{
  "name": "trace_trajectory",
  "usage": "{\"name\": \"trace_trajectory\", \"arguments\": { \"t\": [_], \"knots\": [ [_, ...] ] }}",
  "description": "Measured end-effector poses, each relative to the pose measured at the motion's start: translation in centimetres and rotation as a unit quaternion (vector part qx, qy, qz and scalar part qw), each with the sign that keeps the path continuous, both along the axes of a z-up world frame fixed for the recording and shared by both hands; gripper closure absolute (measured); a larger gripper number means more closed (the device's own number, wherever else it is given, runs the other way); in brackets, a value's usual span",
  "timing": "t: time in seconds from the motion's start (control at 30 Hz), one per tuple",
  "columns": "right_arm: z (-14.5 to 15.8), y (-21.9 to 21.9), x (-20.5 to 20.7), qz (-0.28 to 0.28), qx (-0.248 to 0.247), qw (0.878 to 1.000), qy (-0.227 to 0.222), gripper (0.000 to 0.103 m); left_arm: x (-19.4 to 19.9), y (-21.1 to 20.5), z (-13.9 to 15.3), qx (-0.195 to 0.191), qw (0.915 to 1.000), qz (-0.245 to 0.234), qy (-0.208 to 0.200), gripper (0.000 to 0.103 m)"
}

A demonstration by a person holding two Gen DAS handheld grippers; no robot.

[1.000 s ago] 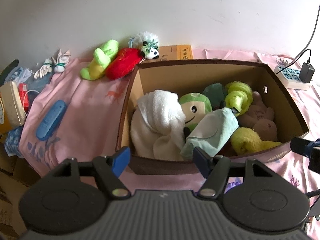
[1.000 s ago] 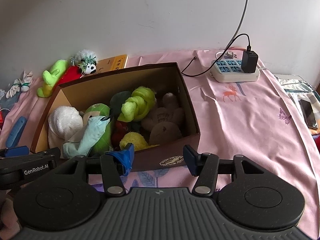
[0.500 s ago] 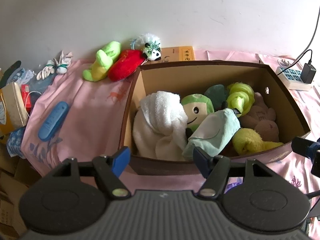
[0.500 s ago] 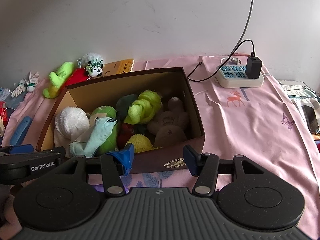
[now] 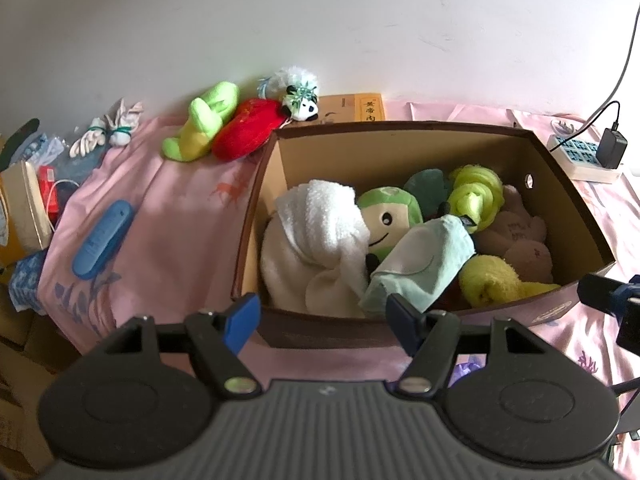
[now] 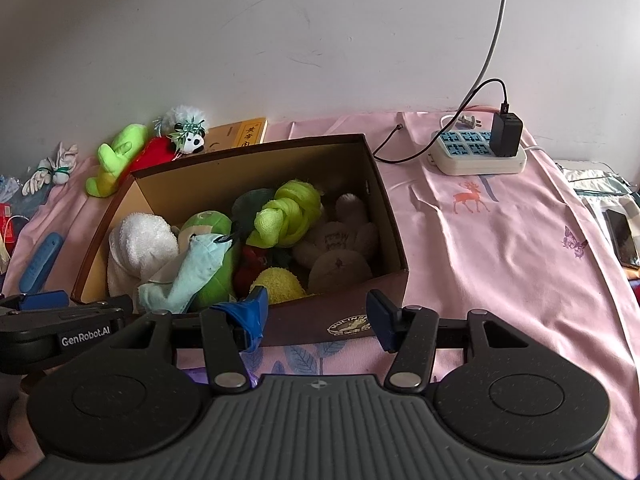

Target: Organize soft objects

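Hovering at the near edge of the box [image 5: 256, 200], the left gripper [image 5: 322, 316] is seen with jaws spread and nothing between them. The right gripper [image 6: 316, 312] is held just right of it, at the box's near right corner, jaws also spread and empty; a scrap of blue tape hangs off its left pad.

The box sits on a pink sheet [image 6: 500, 248] and is packed with soft things: white towel [image 5: 316, 240] at near left, pale blue cloth [image 5: 420, 264] near middle, yellow plush [image 5: 492, 280] near right. Behind those, a green smiling plush [image 5: 390, 216], a knotted lime cloth [image 5: 474, 196] and a beige bear [image 5: 520, 240] at right are seen.

Left of the box, a blue case [image 5: 102, 240] lies on the sheet. Still outside, at the far left corner against the wall: a lime plush [image 5: 204, 120], a red plush [image 5: 248, 132], a panda [image 5: 300, 100] and rolled white socks [image 5: 106, 134]. A book [image 5: 356, 108] lies behind the box. A power strip [image 6: 476, 152] with a charger is at far right.
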State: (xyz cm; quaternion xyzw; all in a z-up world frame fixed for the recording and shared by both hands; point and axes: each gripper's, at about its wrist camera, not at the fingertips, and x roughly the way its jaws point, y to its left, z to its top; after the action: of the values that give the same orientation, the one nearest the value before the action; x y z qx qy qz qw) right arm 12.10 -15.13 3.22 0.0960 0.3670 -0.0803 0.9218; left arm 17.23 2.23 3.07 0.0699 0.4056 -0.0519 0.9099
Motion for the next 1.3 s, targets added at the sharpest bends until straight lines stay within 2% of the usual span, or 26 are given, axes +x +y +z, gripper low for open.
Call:
{"name": "trace_trajectory", "arguments": {
  "t": [0.6, 1.3],
  "knots": [
    [-0.7, -0.7, 0.0, 0.001, 0.021, 1.000, 0.009, 0.063, 0.3, -0.4, -0.9, -0.007, 0.9998, 0.001, 0.021, 0.034],
    [-1.3, -0.5, 0.0, -0.003, 0.009, 0.999, 0.039, 0.063, -0.5, -1.0, -1.5, -0.004, 0.9993, -0.011, 0.037, 0.034]
  ]
}}
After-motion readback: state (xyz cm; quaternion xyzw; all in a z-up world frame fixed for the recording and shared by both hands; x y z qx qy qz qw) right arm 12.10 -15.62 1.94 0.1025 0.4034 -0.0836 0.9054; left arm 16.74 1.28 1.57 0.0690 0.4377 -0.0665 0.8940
